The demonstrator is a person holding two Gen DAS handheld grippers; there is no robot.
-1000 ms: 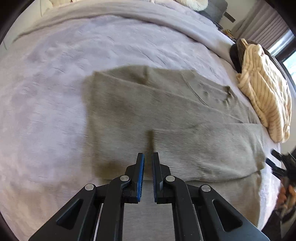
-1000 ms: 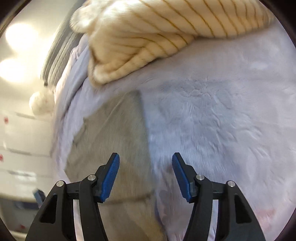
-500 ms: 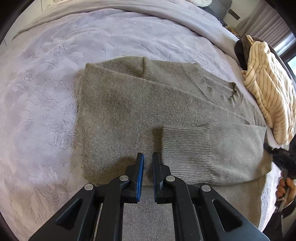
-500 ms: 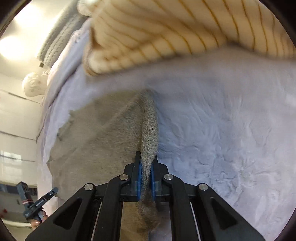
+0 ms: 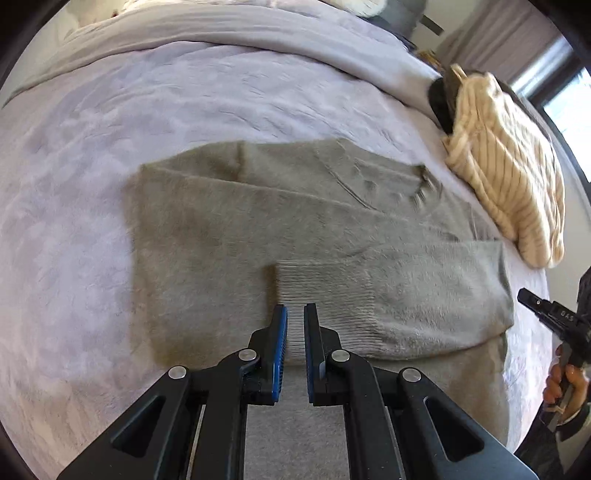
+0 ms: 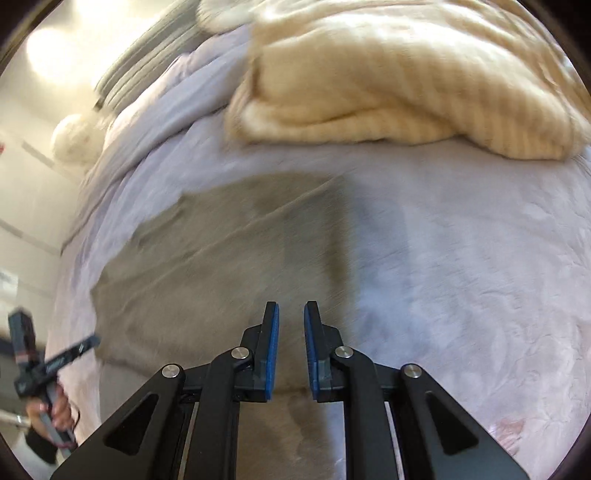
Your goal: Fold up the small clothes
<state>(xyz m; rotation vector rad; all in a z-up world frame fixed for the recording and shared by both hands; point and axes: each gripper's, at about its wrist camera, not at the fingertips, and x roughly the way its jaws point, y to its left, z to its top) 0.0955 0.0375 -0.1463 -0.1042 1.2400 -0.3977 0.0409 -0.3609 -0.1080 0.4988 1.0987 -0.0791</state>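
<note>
Grey-green fuzzy knit sweater [image 5: 236, 236] lies flat on the lavender textured bedspread [image 5: 74, 221], ribbed cuff folded over its front. We see the left gripper [image 5: 295, 317] nearly closed above the cuff, nothing between the pads. Right gripper [image 6: 291, 317] has just been opening, a narrow gap, empty. Cream striped knit [image 6: 388, 85] lies near.

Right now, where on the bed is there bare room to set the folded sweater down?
Bare bedspread lies left of the grey sweater, and beyond it up to the turned-back cover. It is crowded on the right, where the cream striped knit lies close to the sweater's neck.
</note>
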